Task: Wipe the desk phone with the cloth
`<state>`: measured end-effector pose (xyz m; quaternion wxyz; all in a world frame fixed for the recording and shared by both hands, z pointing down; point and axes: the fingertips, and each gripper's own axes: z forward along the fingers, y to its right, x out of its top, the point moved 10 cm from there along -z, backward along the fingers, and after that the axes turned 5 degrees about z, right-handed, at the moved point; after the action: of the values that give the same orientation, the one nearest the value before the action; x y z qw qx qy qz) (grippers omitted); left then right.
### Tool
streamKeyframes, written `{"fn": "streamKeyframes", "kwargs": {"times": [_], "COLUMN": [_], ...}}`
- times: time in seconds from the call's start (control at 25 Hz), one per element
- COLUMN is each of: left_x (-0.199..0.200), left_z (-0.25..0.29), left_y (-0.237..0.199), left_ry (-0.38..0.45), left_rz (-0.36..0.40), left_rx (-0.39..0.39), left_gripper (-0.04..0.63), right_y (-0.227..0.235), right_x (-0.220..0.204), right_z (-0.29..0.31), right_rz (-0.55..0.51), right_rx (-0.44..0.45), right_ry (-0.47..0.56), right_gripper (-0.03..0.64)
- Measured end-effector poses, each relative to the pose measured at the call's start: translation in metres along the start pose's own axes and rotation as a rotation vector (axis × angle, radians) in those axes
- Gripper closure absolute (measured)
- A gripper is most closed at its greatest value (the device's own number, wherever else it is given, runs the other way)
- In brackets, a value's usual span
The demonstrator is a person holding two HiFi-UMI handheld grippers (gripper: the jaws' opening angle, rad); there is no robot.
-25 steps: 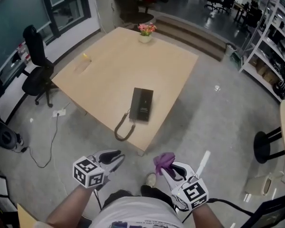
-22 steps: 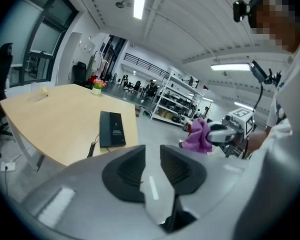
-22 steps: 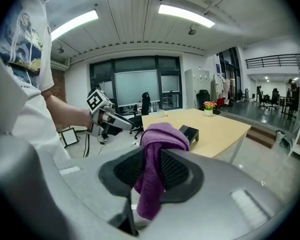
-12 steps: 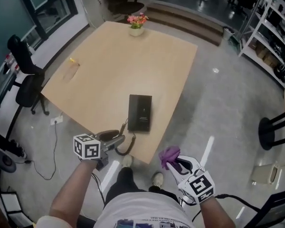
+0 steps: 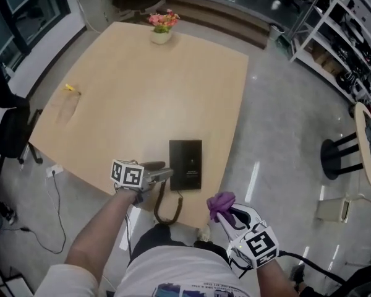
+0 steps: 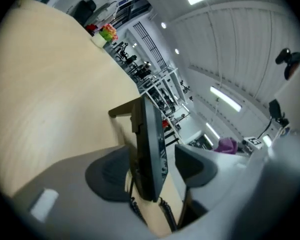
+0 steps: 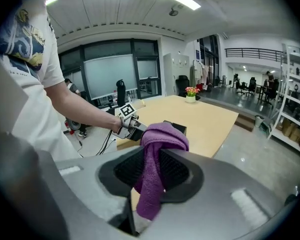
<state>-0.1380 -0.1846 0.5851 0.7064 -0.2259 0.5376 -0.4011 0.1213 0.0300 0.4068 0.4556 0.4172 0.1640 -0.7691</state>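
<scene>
You are holding the left gripper (image 5: 163,169) against the left side of the desk phone (image 5: 185,164), close to the phone's near corner. Its jaws are opening with the phone's dark body standing between them (edge-on in the left gripper view). One pad (image 6: 192,160) is standing clear of the phone with a gap showing, and the other is sitting just beside the phone's opposite face, so nothing is being squeezed. The phone is lying on the pale wooden table (image 5: 130,98), and its near end is sitting just beside the table edge closest to you. Its coiled cord (image 5: 167,208) is hanging below the phone's near end, looping down past that edge.

Your right gripper (image 5: 230,214) is hanging to the right of the phone and nearer to your body, off the table and apart from the phone. Its jaws are clamping on the purple cloth (image 7: 160,136), which is bunching up above the pads and trailing down below them. The cloth is also well apart from the phone.

Beyond the phone, at the far side of the table, a pot of flowers (image 5: 161,28) is standing. Far off to the phone's left, a small yellow thing (image 5: 70,88) is lying near the table's left edge
</scene>
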Motion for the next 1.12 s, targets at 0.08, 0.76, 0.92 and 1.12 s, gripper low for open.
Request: {"fn": "streamKeyframes", "kwargs": {"times": [0.08,0.76,0.92,1.12], "left_x": [0.005,0.02,0.021,0.027], "left_z": [0.014,0.069,0.067,0.052], "left_y": [-0.006,-0.006,0.012,0.046], "left_ry": [-0.025,-0.153,-0.108,-0.058], "left_rz": [-0.012,-0.116,-0.103,-0.089], "left_rx": [-0.044,-0.217,-0.236,-0.23], "left_gripper": [0.293,0.413,0.419,0.417], "right_y": [-0.003,-0.019,-0.015,-0.002], "right_x": [0.005,0.006,0.005,0.022], "right_z": [0.001,-0.01,-0.01,-0.006], "right_rz": [0.022,0.142,0.123,0.05], "right_rx": [-0.032,-0.224,-0.213,-0.143], "right_ry": [-0.008,-0.037,-0.016,0.038], "right_gripper": [0.523,0.523,0.523,0.523]}}
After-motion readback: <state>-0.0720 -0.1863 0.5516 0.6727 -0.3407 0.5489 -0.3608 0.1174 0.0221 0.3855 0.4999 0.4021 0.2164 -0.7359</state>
